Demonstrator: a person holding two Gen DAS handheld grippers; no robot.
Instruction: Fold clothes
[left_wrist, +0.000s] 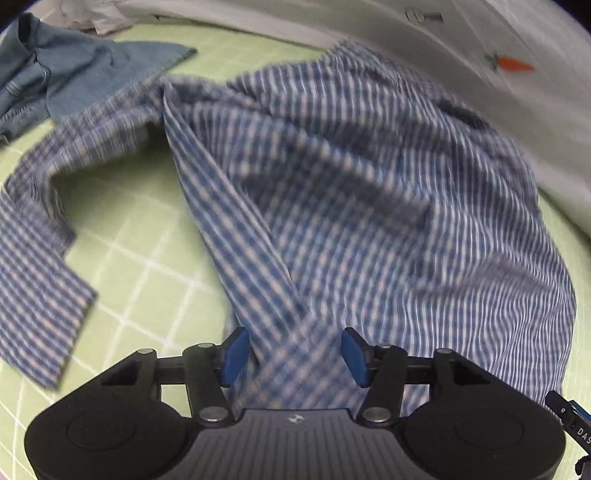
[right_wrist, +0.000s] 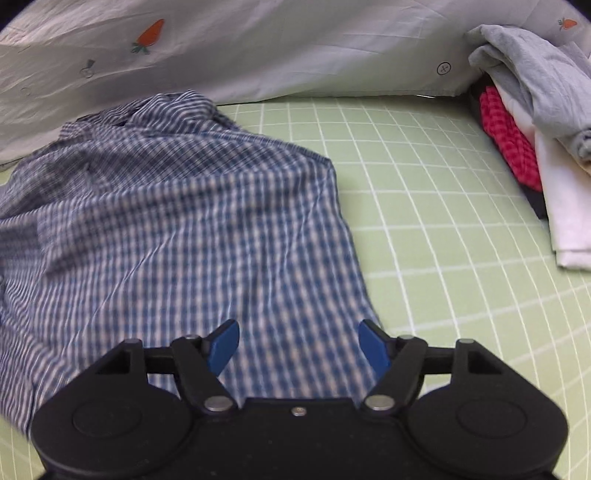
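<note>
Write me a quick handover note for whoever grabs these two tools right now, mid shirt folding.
Left tool: open, over the near edge of the checked shirt, gripping nothing.
Right tool: open, over the shirt's near right part, also gripping nothing.
Shirt lies rumpled on the green grid mat; one sleeve trails out to the left.
A denim garment lies beyond the sleeve; a stack of clothes lies at the far right.
Done: this shirt shows no neat fold yet.
Left: flatten it, fold in the sleeves, fold the body.
</note>
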